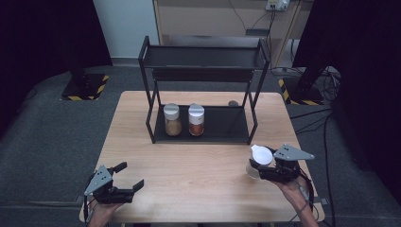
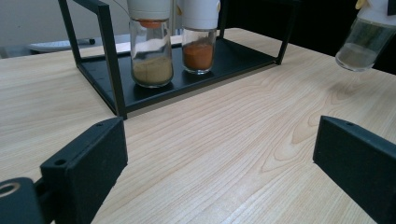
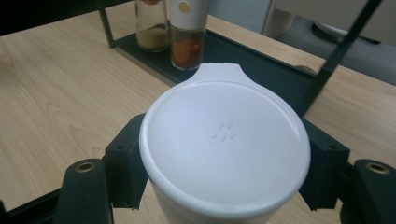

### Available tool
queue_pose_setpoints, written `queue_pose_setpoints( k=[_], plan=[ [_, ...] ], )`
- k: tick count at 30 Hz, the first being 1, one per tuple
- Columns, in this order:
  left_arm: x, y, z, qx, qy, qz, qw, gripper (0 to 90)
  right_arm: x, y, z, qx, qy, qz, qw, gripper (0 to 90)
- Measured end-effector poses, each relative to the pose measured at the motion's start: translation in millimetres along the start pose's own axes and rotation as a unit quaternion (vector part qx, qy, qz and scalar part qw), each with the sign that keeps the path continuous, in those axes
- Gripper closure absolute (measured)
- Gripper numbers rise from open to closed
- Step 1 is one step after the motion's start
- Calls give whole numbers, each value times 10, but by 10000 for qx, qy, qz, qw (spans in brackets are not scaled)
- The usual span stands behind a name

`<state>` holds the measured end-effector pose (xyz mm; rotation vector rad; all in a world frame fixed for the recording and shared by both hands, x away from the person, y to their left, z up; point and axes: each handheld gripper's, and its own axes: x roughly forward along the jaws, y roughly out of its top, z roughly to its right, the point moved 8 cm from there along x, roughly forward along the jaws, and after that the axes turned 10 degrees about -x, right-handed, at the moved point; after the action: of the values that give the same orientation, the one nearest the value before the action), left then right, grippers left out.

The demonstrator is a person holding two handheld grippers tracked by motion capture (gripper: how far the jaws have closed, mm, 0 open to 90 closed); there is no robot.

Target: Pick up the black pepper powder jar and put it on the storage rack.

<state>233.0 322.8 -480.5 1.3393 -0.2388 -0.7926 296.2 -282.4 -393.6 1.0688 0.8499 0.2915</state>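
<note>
pale wooden table (image 1: 198, 165) sits on grey carpet, with a black two-tier rack (image 1: 203, 94) at its far side; on the rack's lower shelf stand two glass spice jars with white caps, one holding tan powder (image 1: 172, 120) and one holding orange-red powder (image 1: 196, 120), just beside each other. the third jar (image 1: 259, 161) is at the near right of the table, pinched by the right gripper (image 1: 265, 166); in the right gripper view its broad white flip cap (image 3: 225, 140) sits between the black fingers (image 3: 125, 169), which press on the jar's sides just under the cap. in the left gripper view the same jar (image 2: 366, 39) hangs tilted and clear of the wood, with a shadow beneath it. the left gripper (image 1: 130, 177) rests at the near left, fingers (image 2: 88, 163) spread wide with nothing between them

the jar looks light, nearly empty, and rigid, but the glass is smooth, slippery and breakable. taking hold high, near the plastic cap's lip, probably stops it sliding down; a firm, even squeeze seems wiser than a hard one, and setting it upright on the shelf calls for care, beside the other two jars
</note>
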Motion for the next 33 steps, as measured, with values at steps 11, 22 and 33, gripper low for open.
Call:
queue_pose_setpoints(
  k=[11, 22, 33],
  plan=[
    [0, 0, 0, -1, -5, -2, 10000, 23, 250, 213, -9, -169, 332, 19, 9993, 310],
    [-3, -1, -2, -6, 7, 12, 10000, 22, 428, 426, 26, -209, 365, -4, 9991, 310],
    [-4, -2, -7, -23, 18, 10, 10000, 20, 560, 657, 218, -73, 241, 44, 9997, 310]
  ],
)
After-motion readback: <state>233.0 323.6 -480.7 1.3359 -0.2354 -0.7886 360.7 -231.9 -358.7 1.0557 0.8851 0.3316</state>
